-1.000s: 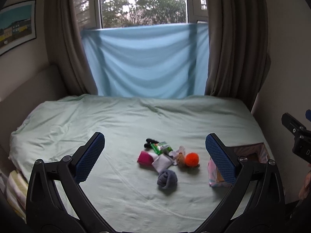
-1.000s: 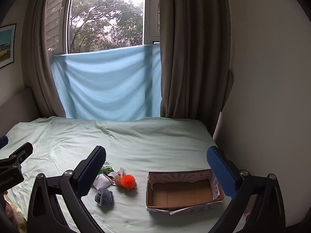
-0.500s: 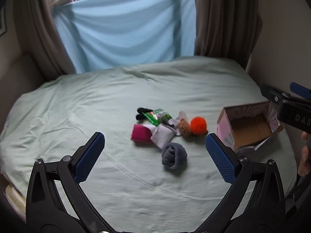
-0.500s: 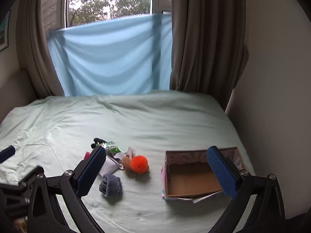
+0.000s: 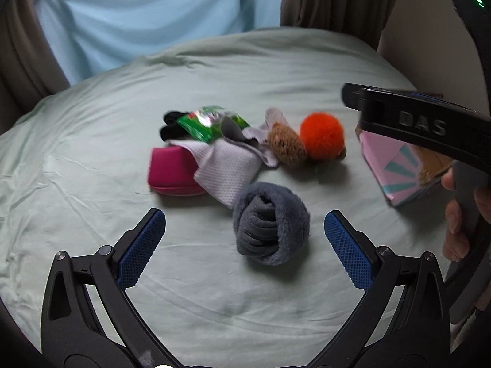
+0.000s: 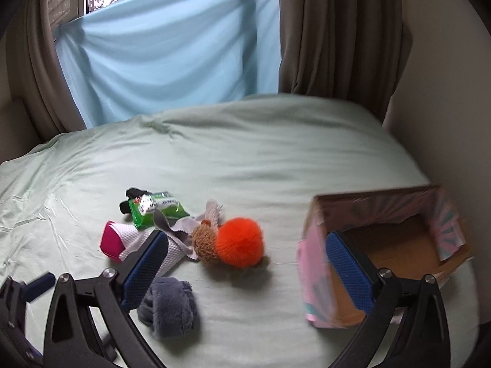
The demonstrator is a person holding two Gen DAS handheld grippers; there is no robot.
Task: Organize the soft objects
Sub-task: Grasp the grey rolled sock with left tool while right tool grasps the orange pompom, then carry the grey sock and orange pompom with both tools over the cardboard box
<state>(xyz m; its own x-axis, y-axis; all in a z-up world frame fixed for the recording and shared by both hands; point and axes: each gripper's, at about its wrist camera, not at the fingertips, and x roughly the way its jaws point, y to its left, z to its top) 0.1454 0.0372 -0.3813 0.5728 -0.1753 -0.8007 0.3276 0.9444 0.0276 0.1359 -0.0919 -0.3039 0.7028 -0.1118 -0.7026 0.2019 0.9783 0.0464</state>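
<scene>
A rolled grey fuzzy sock (image 5: 271, 222) lies on the pale green bed (image 5: 92, 214), just ahead of my open, empty left gripper (image 5: 244, 234). Behind it lie a white cloth (image 5: 225, 168), a pink pouch (image 5: 172, 168), a green packet (image 5: 211, 122), a black item (image 5: 172, 127), a brown plush (image 5: 285, 145) and an orange pompom (image 5: 322, 136). My right gripper (image 6: 247, 263) is open and empty, over the orange pompom (image 6: 241, 242) with the grey sock (image 6: 170, 306) at lower left. An open, empty pink cardboard box (image 6: 396, 245) stands to the right.
The box (image 5: 399, 168) sits near the bed's right edge, by the wall. The right gripper's body (image 5: 423, 125) and a hand cross the right side of the left wrist view. Brown curtains (image 6: 334, 36) and a blue sheet (image 6: 172, 61) hang behind the bed.
Both grippers have moved down and forward toward the pile. The grey sock now sits between the left fingers' line; the right gripper has closed in on the pompom and box.
</scene>
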